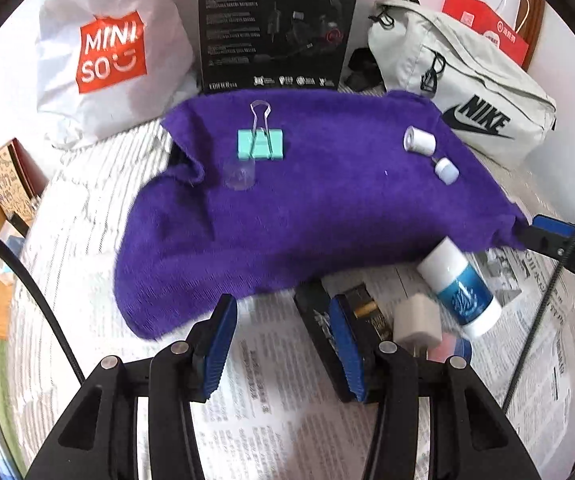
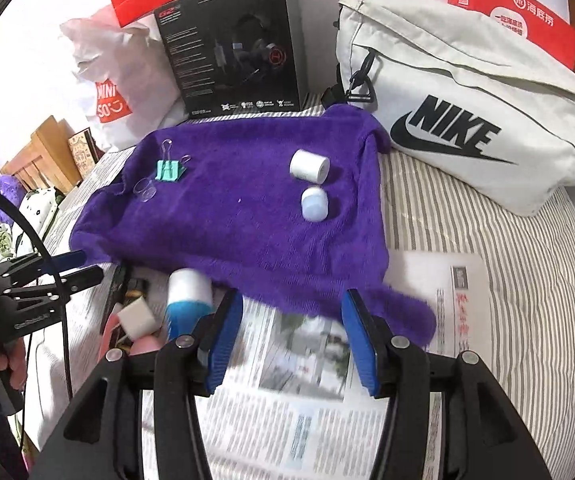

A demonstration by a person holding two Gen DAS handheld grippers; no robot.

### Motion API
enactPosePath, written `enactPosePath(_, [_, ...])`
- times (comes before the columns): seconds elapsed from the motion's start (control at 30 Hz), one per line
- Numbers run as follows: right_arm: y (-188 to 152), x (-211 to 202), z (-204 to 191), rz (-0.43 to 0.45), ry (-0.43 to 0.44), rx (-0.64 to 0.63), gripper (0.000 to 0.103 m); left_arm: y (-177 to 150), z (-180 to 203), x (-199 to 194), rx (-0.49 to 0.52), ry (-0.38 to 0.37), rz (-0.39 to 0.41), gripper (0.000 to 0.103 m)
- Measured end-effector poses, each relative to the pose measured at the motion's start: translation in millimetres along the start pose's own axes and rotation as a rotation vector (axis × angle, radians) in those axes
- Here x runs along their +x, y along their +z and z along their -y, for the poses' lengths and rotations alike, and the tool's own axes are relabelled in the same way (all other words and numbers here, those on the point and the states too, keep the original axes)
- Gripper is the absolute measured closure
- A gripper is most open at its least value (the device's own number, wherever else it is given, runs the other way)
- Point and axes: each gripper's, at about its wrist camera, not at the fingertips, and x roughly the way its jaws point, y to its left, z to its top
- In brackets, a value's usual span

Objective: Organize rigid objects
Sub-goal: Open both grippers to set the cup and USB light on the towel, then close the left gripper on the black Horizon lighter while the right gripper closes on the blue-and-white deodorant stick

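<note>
A purple towel (image 1: 307,200) (image 2: 247,208) lies spread over newspaper and bedding. On it rest a mint binder clip (image 1: 261,144) (image 2: 169,170), a small clear cup (image 1: 240,174) (image 2: 146,190), a white roll (image 1: 419,141) (image 2: 309,166) and a white cap (image 1: 446,170) (image 2: 314,204). By the towel's near edge lie a white and blue bottle (image 1: 461,288) (image 2: 187,300), a pale cube (image 1: 417,320) (image 2: 137,318) and a flat black box (image 1: 323,320). My left gripper (image 1: 283,344) (image 2: 87,266) hangs open over the newspaper, holding nothing. My right gripper (image 2: 293,344) (image 1: 535,232) is open too, at the towel's near edge.
At the back stand a white Miniso bag (image 1: 103,52), a black headset box (image 1: 275,24), a pale Nike bag (image 2: 467,92) and a red paper bag (image 2: 519,12). Newspaper (image 2: 307,420) covers the striped bedding (image 2: 507,280). Wooden furniture (image 2: 43,156) stands at the left.
</note>
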Motion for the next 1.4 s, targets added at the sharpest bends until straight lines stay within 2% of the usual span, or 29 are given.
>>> enactPosePath(0.17, [-17.0,-10.0,-1.8,-0.003,-0.010,0.000,0.052,-10.0,6.4,12.1,-0.009,-0.002,-0.026,0.057])
enactPosePath(0.3, [-32.5,-21.6,-2.0,0.003,-0.017,0.005,0.052,-11.4,8.7,15.7,-0.028,-0.038,-0.036,0.057])
enactPosePath(0.6, [-55.9,-32.9,-2.9,0.011,-0.012,0.033,0.051,-17.8,15.7,18.4,0.018,0.025,-0.048,0.057])
enactPosePath(0.77, [-65.1,-30.5,-3.5,0.002,-0.002,0.041,0.051,-27.8,3.4,12.5,0.020,0.018,-0.038,0.057])
enactPosePath(0.93, [-70.6,-28.6,-3.7,-0.005,-0.001,0.044,0.051,-27.9,10.4,14.9,0.054,0.041,-0.022,0.057])
enactPosePath(0.97, [-71.6,-28.3,-3.7,-0.005,0.000,0.043,0.051,-27.9,11.7,14.9,0.057,0.039,-0.019,0.058])
enactPosePath(1.0, [-72.8,-27.7,-3.7,-0.006,-0.002,0.043,0.051,-28.2,12.7,14.6,0.059,0.037,-0.014,0.063])
enactPosePath(1.07, [-74.8,-26.0,-3.6,-0.013,-0.002,0.044,0.051,-29.0,14.6,13.1,0.065,0.024,-0.004,0.080])
enactPosePath(1.2, [-77.8,-22.0,-4.7,-0.028,-0.006,0.037,0.051,-30.9,13.0,12.1,0.061,0.012,0.006,0.081])
enactPosePath(1.4, [-76.5,-19.7,-8.1,-0.027,0.002,0.033,0.051,-30.8,17.5,12.8,0.090,0.033,0.015,0.080])
